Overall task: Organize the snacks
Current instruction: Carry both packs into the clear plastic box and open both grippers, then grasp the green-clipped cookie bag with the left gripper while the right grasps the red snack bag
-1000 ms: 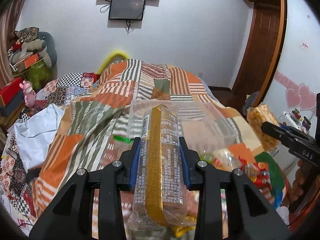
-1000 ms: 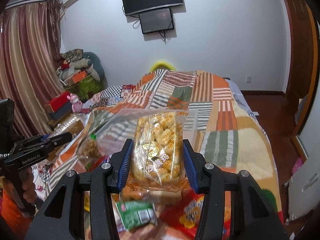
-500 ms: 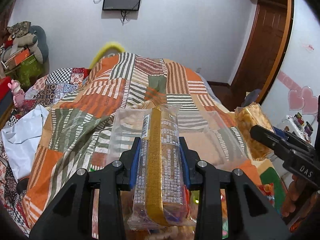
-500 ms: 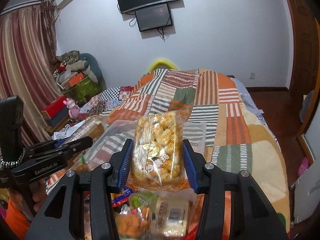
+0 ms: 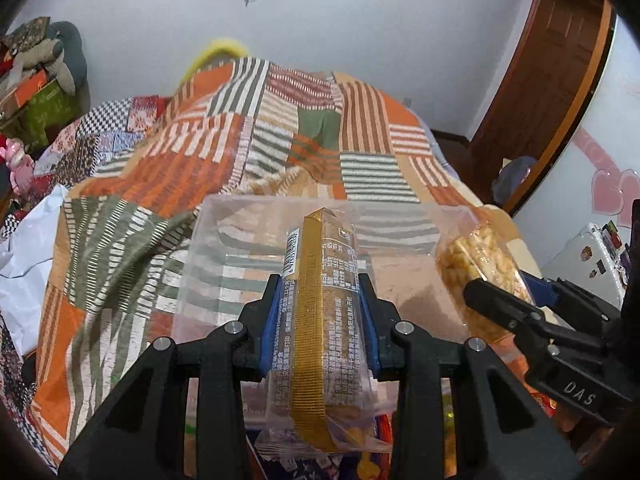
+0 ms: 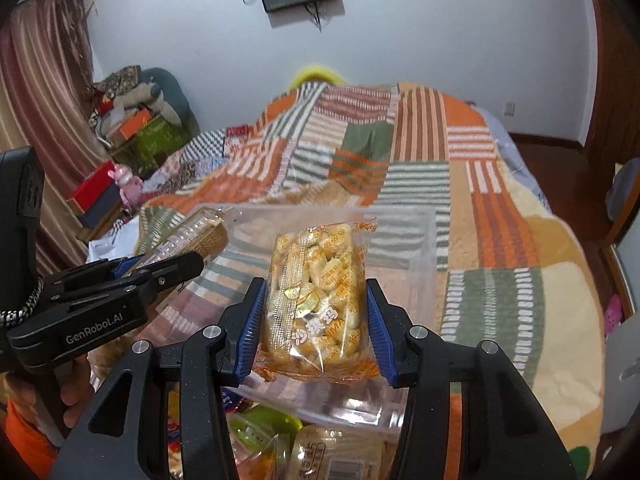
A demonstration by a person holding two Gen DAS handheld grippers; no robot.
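My left gripper (image 5: 320, 292) is shut on a long clear snack pack with a gold strip (image 5: 320, 320), held above the near part of a clear plastic bin (image 5: 224, 240) on the bed. My right gripper (image 6: 316, 300) is shut on an orange-edged bag of yellow puffed snacks (image 6: 316, 300), held over the same clear bin (image 6: 400, 236). The right gripper and its bag (image 5: 480, 264) show at the right of the left wrist view. The left gripper with its pack (image 6: 188, 240) shows at the left of the right wrist view.
The bin rests on a striped patchwork blanket (image 5: 280, 132) covering the bed. Several loose snack packs (image 6: 280, 440) lie in front of the bin. Boxes and stuffed toys (image 6: 132, 120) are piled at the left, a wooden door (image 5: 540, 92) at the right.
Both grippers have moved forward and down toward the clear bin with their snacks still held. The bin now looks larger and closer, and the two grippers are nearer each other.
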